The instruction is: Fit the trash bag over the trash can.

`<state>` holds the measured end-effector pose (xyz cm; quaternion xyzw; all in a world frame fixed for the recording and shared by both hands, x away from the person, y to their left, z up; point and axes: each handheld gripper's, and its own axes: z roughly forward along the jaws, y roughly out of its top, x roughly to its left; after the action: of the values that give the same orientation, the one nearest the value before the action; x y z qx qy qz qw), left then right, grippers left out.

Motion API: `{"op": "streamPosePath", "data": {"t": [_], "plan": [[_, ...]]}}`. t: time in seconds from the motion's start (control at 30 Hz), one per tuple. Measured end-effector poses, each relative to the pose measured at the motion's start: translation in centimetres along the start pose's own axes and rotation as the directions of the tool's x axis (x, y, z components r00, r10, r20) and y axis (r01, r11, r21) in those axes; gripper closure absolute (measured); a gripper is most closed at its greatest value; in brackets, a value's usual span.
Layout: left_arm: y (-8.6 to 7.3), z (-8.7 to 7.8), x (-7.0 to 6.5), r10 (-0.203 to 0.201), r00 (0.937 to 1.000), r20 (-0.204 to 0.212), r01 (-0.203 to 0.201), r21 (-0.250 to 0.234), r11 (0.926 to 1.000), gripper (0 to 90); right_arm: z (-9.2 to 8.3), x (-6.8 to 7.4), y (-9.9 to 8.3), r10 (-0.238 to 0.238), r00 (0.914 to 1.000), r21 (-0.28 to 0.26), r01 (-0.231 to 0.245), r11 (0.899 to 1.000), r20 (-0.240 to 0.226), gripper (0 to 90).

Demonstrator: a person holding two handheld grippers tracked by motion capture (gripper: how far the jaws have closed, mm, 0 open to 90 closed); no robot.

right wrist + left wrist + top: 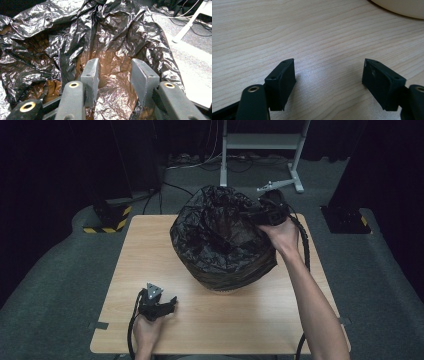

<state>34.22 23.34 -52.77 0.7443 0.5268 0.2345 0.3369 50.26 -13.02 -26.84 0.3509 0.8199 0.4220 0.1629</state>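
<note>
We are holding the right gripper (113, 75) with its jaws partly apart over crinkled film of the black bag (220, 237), pads not pressing it. The bag is lining a round bin (402, 7) at the table's (210, 320) far middle. Our left gripper (328, 80), jaws wide apart, is resting low over bare wood near the front edge.

This looks like a lab or recording studio rather than a home. Black curtains (45, 170) close off the space, grey carpet (45, 270) covers the floor, and a plain wooden table (210, 320) stands alone. Behind it are a white metal stand (262, 142), loose cables (200, 162) and a hazard-striped base (107, 222).
</note>
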Motion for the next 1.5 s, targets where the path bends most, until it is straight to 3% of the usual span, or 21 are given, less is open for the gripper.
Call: {"op": "streamPosePath", "data": {"t": [0.63, 0.93, 1.27, 1.5], "plan": [[0.0, 0.0, 0.0, 0.001, 1.0000, 0.000, -0.001, 0.000, 1.0000, 26.7, -1.0, -2.3, -1.9, 0.060, 0.9970, -0.021, -0.060, 0.998, 0.048, 58.5], [0.0, 0.0, 0.0, 0.000, 1.0000, -0.002, 0.000, 0.000, 1.0000, 26.8, -1.7, -2.1, -1.9, 0.045, 0.9966, -0.047, -0.041, 0.998, 0.069, 58.5], [0.0, 0.0, 0.0, 0.002, 1.0000, -0.001, -0.002, 0.000, 1.0000, 26.8, -2.1, -2.7, -3.0, 0.071, 0.9953, -0.070, -0.066, 0.995, 0.066, 58.4], [0.0, 0.0, -0.1, 0.002, 1.0000, 0.000, -0.002, 0.000, 1.0000, 26.8, -2.5, -2.7, -3.5, 0.062, 0.9950, -0.078, -0.056, 0.995, 0.078, 57.9]]}}
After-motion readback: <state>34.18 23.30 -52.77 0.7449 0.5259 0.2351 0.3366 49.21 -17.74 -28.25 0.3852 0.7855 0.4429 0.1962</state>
